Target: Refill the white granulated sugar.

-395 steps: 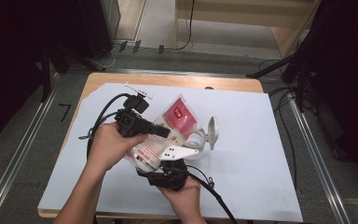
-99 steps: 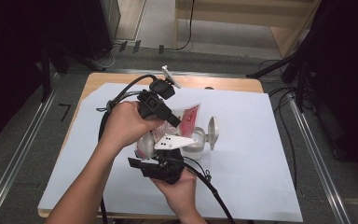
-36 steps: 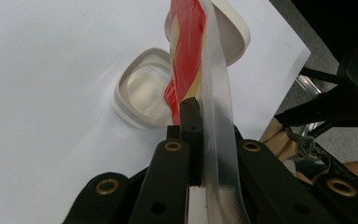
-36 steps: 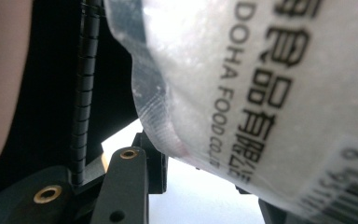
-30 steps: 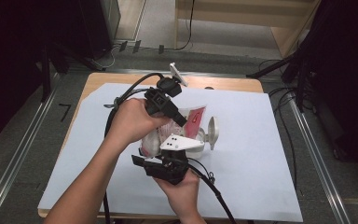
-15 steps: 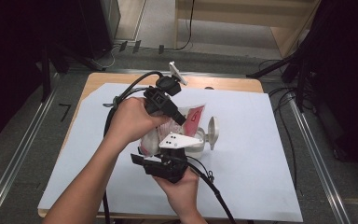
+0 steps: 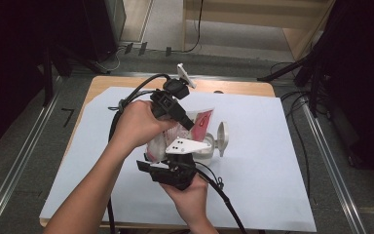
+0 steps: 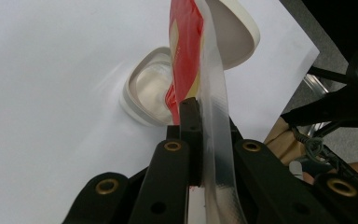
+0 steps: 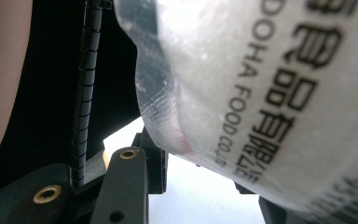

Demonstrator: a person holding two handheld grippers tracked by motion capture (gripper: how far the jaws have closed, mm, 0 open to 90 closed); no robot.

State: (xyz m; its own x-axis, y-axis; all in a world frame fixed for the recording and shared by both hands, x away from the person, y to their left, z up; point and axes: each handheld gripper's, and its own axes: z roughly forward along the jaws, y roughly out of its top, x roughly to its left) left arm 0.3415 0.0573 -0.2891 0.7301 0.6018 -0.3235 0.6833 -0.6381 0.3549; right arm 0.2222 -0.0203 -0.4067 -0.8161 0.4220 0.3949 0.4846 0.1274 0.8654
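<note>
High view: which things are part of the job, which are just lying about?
In the job:
- snack packet, pinched by the left gripper
- right gripper, gripping the packet's lower end
- white container with its lid open, under the packet

Lying about:
- white paper sheet
- cables on the floor

A lab — paper-covered table point(image 7: 272, 161), floor rails point(image 7: 22, 161), trailing cables point(image 7: 297, 126) all round.

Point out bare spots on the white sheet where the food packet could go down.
Free: the right half of the white sheet, between the open container and the sheet's right edge; also the near-left corner beside the left forearm. Crowded: the centre, where both hand-held grippers, left and right, hold the food packet over the container and its lid.
</note>
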